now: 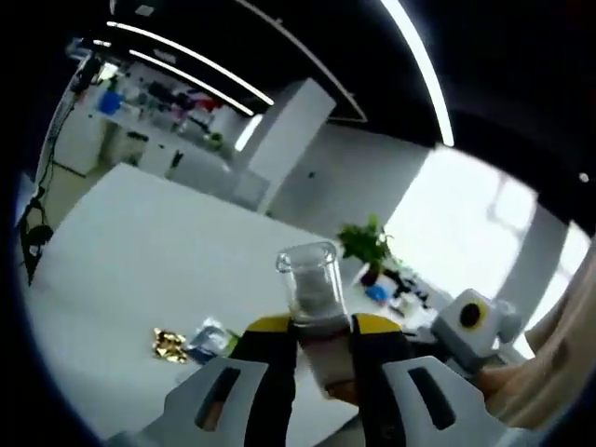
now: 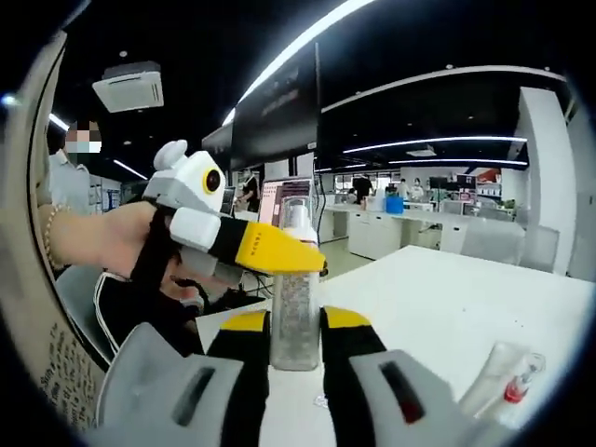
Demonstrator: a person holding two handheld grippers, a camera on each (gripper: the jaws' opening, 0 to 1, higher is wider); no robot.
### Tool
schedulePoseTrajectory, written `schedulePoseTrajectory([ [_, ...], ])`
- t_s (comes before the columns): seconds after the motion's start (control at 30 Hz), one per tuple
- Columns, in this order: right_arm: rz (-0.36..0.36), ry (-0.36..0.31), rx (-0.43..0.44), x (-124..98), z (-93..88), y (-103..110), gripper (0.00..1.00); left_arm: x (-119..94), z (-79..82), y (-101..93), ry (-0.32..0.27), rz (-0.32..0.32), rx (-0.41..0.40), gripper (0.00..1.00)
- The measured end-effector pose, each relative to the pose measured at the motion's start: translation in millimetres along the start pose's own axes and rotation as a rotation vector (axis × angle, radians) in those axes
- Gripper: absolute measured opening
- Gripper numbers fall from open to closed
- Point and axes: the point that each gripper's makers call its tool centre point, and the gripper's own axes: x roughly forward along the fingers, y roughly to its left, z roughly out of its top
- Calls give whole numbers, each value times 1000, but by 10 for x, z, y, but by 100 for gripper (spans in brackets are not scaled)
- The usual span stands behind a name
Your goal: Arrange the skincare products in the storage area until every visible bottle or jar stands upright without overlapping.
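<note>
Both grippers were up off the white table [image 1: 140, 261], sharing one clear pump bottle [image 2: 295, 307] between them. In the right gripper view, the right gripper [image 2: 295, 340] had its yellow-tipped jaws closed in against the sides of the bottle, which stood upright between them, its glittery clear body filling the gap and its white pump head poking up above. The left gripper [image 2: 279, 256] came in from the left of that view, held by a person's hand [image 2: 102, 237], its yellow jaw lying across the bottle's neck just below the pump.

Over in the left gripper view, the left gripper [image 1: 321, 335] was pinched narrow on the same bottle [image 1: 312, 289], the jaws pressing it from either side, and the clear top end of it stuck out beyond the fingertips. The right gripper [image 1: 475, 326] showed at the lower right of that view, white with a yellow ring on it, just beside the bottle's far end.

Down on the table, well apart from all this, a small packet [image 1: 209, 337] lay flat with some gold-wrapped pieces [image 1: 169, 343] right beside it. In the right gripper view a clear tube with a red end [image 2: 507, 377] lay on its side near the table's edge. A potted plant [image 1: 368, 247] stood at the table's far end, with office desks and ceiling light strips beyond
</note>
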Motion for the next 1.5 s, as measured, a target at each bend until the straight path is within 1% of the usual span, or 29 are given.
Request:
schedulePoseTrajectory([
  [0.07,6,-3,10,-61,-4,-44,27,-13,8,-5,10,-13,15,18],
  [0.17,34,-4,29,-159,0,-108,34,-31,-29,-27,56,-43,67,18],
  [0.23,50,-10,41,-227,34,-162,33,-42,-44,-43,80,-65,92,18],
  [0.3,84,-28,61,-281,114,-178,32,-57,-40,-53,91,-88,107,18],
  [0.37,94,-39,59,-309,179,-203,33,-72,-48,-59,110,-105,121,18],
  [0.43,127,-68,84,-320,281,-192,34,-87,-66,-77,138,-133,154,18],
  [0.47,143,-93,99,-318,354,-185,34,-97,-81,-96,157,-153,179,18],
  [0.57,195,-136,147,-290,485,-133,35,-112,-116,-177,194,-211,223,18],
  [0.6,213,-145,156,-278,515,-106,37,-116,-132,-206,206,-230,231,18],
  [0.63,248,-150,182,-260,550,-46,38,-118,-140,-231,214,-245,240,18],
  [0.7,273,-160,201,-221,589,-2,38,-113,-160,-282,229,-274,259,18],
  [0.8,295,-165,217,-177,606,55,38,-117,-240,-364,269,-323,287,18],
  [0.83,306,-163,229,-155,603,79,37,-124,-293,-390,292,-340,305,18],
  [0.87,318,-165,245,-147,607,105,37,-125,-328,-421,303,-360,311,18],
  [0.9,341,-170,266,-135,617,145,35,-131,-377,-467,319,-385,311,18],
  [0.97,363,-170,286,-124,607,180,29,-129,-451,-524,341,-415,310,18],
  [1.0,372,-168,290,-127,603,198,24,-129,-482,-543,351,-427,314,18],
  [1.03,381,-162,294,-129,591,212,22,-128,-511,-550,363,-431,322,18],
  [1.13,399,-145,305,-143,542,251,22,-130,-563,-541,382,-440,318,18],
  [1.2,410,-144,332,-162,524,255,22,-137,-575,-555,385,-453,310,18],
  [1.3,423,-143,344,-175,510,279,21,-145,-602,-580,399,-474,301,18],
  [1.43,415,-135,356,-183,477,275,21,-128,-640,-582,415,-485,302,18],
  [1.5,392,-137,347,-188,470,252,20,-114,-641,-576,415,-485,305,18],
])
